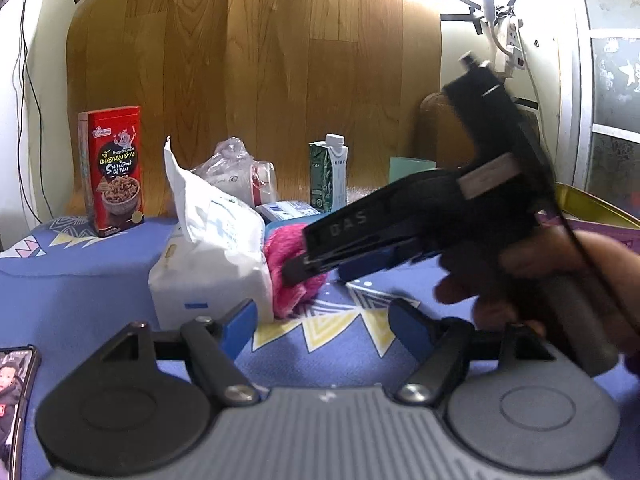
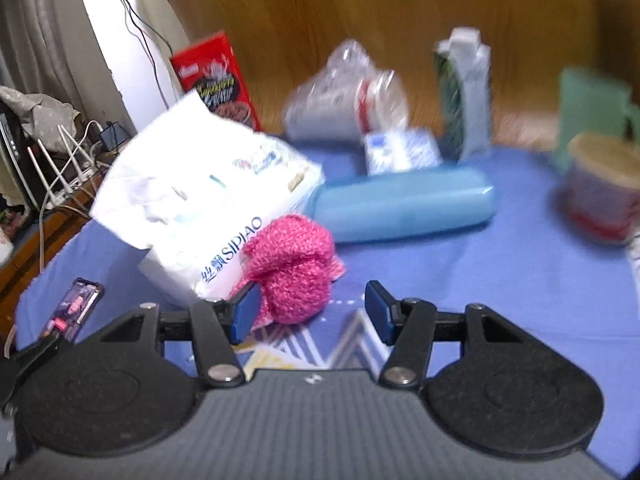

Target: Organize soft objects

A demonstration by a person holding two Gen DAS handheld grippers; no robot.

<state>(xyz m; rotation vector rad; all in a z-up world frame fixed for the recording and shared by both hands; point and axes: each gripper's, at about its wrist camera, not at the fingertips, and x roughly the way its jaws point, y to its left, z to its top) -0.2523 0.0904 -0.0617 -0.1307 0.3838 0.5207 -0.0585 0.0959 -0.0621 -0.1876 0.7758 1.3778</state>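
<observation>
Two wrist views over a blue patterned cloth (image 2: 500,276). The left gripper (image 1: 322,322) points slightly downward, its blue-padded jaws apart with only cloth between them. The right gripper (image 2: 312,312), held in a person's hand (image 1: 520,276) whose fingers wrap the grey handle, crosses the left wrist view from the right, tilted down toward the table; its jaws stand apart, and the one bright pink fuzzy knitted ball (image 2: 294,268) lies just ahead of them, nearer the left pad. In the left wrist view the tip of one finger (image 1: 298,270) overlaps the ball, but contact cannot be confirmed. The ball rests on the cloth, touching the one white plastic pack of tissues (image 2: 208,200).

Counted behind: one red snack box (image 1: 114,172), upright; one crumpled clear plastic bag holding cups (image 2: 344,100); one green-and-white drink carton (image 1: 330,176), upright; one small blue-and-white packet (image 2: 400,150); one long light-blue plastic case (image 2: 404,206), lying flat; one pale green mug (image 2: 592,108); one lidded paper bowl (image 2: 604,184). One phone (image 2: 74,310) lies at the left edge.

The right wrist view is motion-blurred, so labels are unreadable apart from the tissue pack's. In the left wrist view the right gripper hides the blue case, and the phone is cut off by the frame
</observation>
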